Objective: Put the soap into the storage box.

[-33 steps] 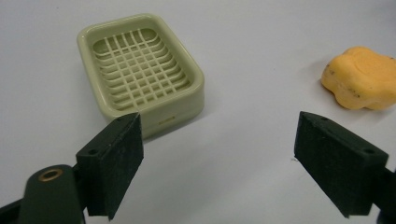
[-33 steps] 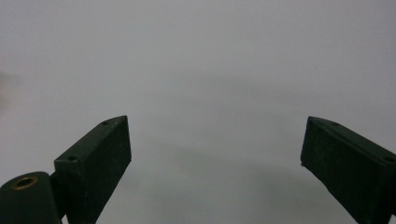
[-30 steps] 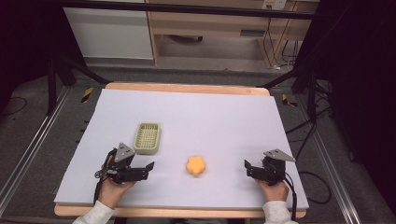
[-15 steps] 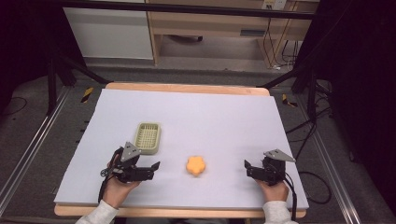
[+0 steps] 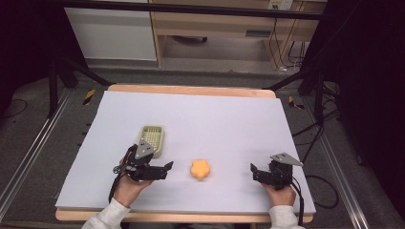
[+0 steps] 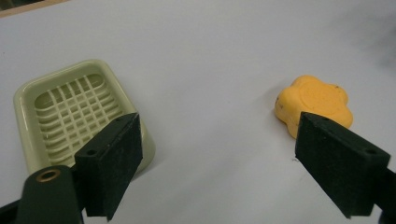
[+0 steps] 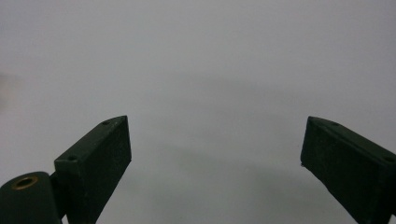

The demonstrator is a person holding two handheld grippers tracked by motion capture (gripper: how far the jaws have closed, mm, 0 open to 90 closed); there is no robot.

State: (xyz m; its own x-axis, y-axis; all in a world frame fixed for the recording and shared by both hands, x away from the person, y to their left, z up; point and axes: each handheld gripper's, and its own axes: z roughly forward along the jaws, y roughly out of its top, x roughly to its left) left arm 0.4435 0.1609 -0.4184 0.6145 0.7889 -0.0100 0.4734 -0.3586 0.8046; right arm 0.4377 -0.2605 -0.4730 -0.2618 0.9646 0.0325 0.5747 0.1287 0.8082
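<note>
Covering a wooden table (image 5: 191, 89), a white sheet (image 5: 200, 119) faces a dim room with cabinets (image 5: 210, 24).
Left gripper (image 5: 160, 170) and right gripper (image 5: 258, 174) gape, grasping nothing; orange flower-shaped piece (image 5: 200, 169) lies between them, green tray (image 5: 152, 139) at ten o'clock; no legible writing.

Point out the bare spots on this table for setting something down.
Free: the whole far half beyond the green soap dish, and the stretch between the orange flower-shaped soap and the right claw. Crowded: the near left, around dish and left claw.
</note>
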